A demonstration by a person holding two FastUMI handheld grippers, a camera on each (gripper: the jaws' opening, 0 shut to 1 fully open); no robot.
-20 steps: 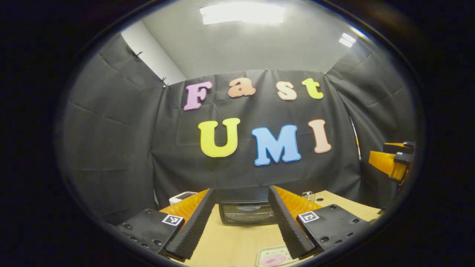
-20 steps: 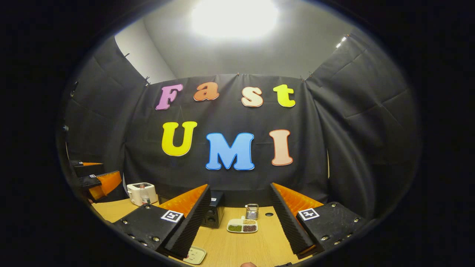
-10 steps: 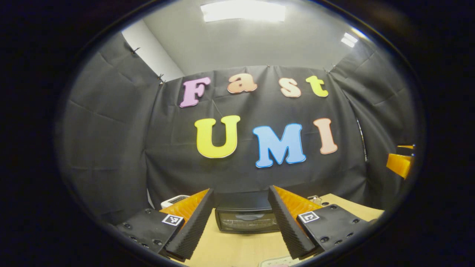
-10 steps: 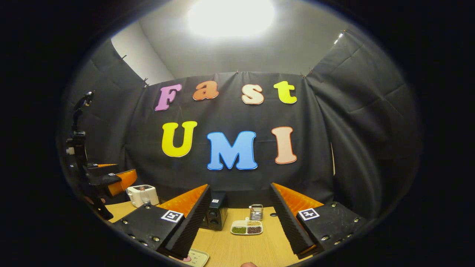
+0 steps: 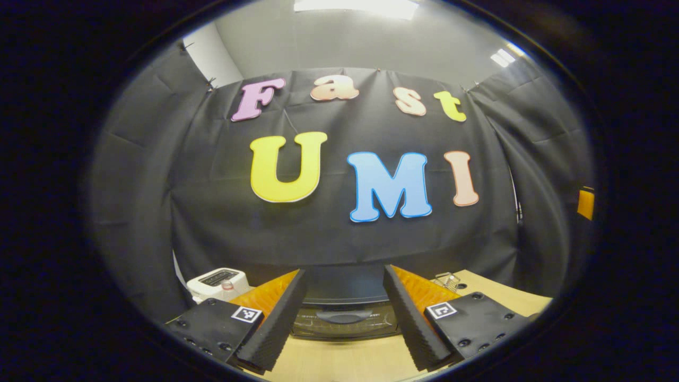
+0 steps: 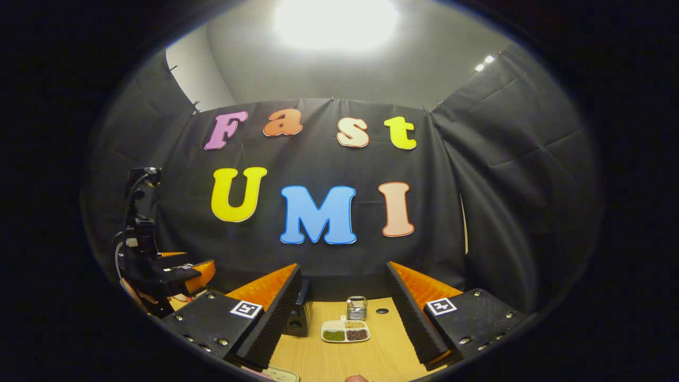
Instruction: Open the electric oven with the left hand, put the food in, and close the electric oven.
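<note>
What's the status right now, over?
Left tool open, lined up on the electric oven, door shut. Right tool open, empty, facing a divided snack tray. Nothing between left tool and oven.

A: What do we find ahead in the left gripper view?
B: The electric oven [image 5: 344,317] on the table [image 5: 498,294], toaster [image 5: 217,279] left of it.
A: And in the right gripper view?
B: A divided dish [image 6: 345,331], with a small rack [image 6: 357,306] behind it.
</note>
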